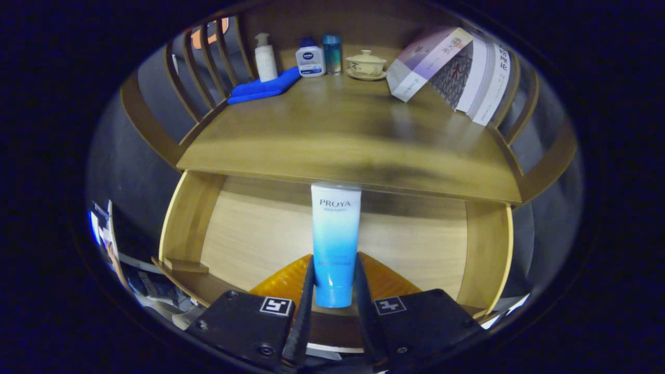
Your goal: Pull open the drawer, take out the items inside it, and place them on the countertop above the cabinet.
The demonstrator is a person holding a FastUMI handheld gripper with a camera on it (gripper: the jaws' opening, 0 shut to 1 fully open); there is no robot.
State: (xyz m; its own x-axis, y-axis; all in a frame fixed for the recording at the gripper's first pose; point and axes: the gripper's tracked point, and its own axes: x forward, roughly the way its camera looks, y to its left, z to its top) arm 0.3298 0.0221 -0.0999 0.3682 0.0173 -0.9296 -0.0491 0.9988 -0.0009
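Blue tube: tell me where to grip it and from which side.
Grip the tube across its lower body, coming straight in from the drawer's open front. It points away from the gripper, so its narrow sides face the fingers, which already press on them.

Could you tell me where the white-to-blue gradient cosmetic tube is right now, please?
In the gripper view, the white-to-blue gradient cosmetic tube is clamped between the gripper fingers, over the open wooden drawer, just below the wooden countertop front edge.

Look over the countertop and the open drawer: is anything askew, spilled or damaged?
Only the books at the countertop's back corner lean sideways. Nothing looks spilled or damaged. The claw grips a blue-and-white tube over the drawer.
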